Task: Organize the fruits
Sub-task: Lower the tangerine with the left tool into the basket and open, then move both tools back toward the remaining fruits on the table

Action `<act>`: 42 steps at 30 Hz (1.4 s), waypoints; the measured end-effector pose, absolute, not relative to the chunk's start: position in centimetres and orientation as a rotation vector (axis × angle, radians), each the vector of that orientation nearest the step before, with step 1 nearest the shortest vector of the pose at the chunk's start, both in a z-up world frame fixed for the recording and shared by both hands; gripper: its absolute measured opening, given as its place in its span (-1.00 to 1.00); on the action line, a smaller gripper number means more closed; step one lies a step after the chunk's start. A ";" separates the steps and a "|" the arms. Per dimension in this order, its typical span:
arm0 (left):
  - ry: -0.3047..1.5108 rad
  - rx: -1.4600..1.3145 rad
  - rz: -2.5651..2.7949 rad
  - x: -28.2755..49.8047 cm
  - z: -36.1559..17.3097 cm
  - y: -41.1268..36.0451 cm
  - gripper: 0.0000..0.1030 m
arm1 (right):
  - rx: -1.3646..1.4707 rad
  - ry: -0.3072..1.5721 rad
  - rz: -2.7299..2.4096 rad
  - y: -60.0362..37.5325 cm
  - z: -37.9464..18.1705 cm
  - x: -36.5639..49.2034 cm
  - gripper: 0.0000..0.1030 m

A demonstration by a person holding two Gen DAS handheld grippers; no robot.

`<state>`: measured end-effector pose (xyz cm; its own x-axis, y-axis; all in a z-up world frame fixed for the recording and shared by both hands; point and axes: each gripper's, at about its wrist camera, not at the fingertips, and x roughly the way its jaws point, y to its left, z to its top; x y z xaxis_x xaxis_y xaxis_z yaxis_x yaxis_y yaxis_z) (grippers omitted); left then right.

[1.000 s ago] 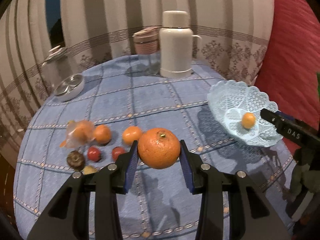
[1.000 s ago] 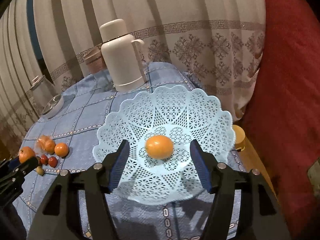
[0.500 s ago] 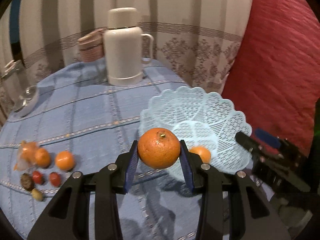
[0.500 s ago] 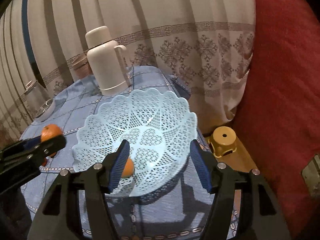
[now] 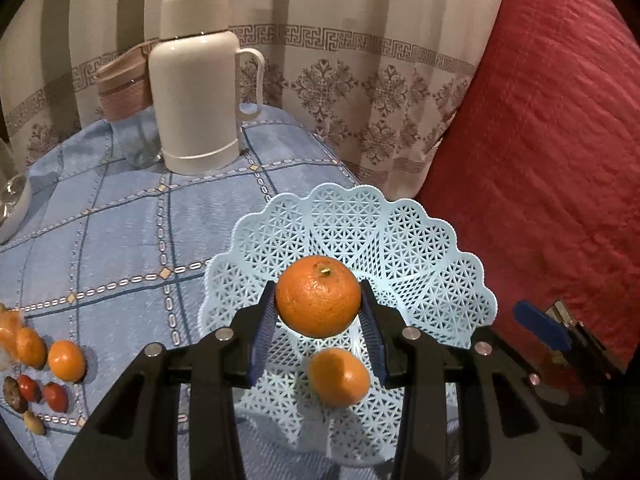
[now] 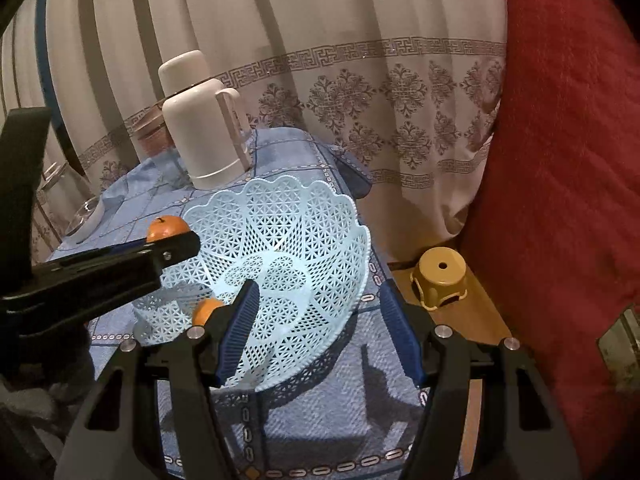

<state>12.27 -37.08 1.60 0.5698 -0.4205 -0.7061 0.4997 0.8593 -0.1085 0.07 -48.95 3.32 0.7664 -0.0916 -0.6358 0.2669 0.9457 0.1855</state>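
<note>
My left gripper (image 5: 318,322) is shut on a large orange (image 5: 318,297) and holds it above the near side of a light blue lattice basket (image 5: 400,240). A smaller orange (image 5: 339,377) lies in the basket below it. The held orange (image 6: 166,227) and the left gripper (image 6: 176,246) also show in the right wrist view, over the basket's (image 6: 312,240) left rim. My right gripper (image 6: 318,330) is open and empty at the basket's near right side; the small orange (image 6: 206,310) peeks past its left finger. More fruits (image 5: 66,360) lie at the table's left.
A white thermos (image 5: 194,80) and a pink-lidded jar (image 5: 120,92) stand at the back of the blue tablecloth (image 5: 120,220). A red cushion (image 5: 540,140) is on the right. A small yellow stool (image 6: 440,282) stands on the floor beyond the table edge.
My left gripper has carried the large orange rightward from the fruit group to above the basket. My right gripper has drawn back to the right of the basket, still open.
</note>
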 end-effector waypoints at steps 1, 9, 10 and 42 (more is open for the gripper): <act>0.804 0.103 -0.544 12.4 1.5 -37.2 -0.21 | 0.274 0.672 -0.201 -49.0 3.3 0.1 0.25; 0.787 0.082 -0.562 12.8 1.8 -36.4 0.29 | 0.268 0.689 -0.220 -48.0 3.0 0.9 0.25; 0.788 0.079 -0.562 12.9 1.8 -36.2 0.31 | 0.267 0.690 -0.221 -47.9 3.0 1.0 0.25; 0.611 0.082 -0.411 8.9 5.8 -24.8 0.73 | 0.182 0.653 -0.198 -37.5 6.7 1.3 0.37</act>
<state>8.86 -24.76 5.84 0.7411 -0.3504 -0.5726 0.3983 0.9161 -0.0451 1.28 -37.46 6.72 0.7765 -0.1248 -0.6176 0.2387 0.9654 0.1051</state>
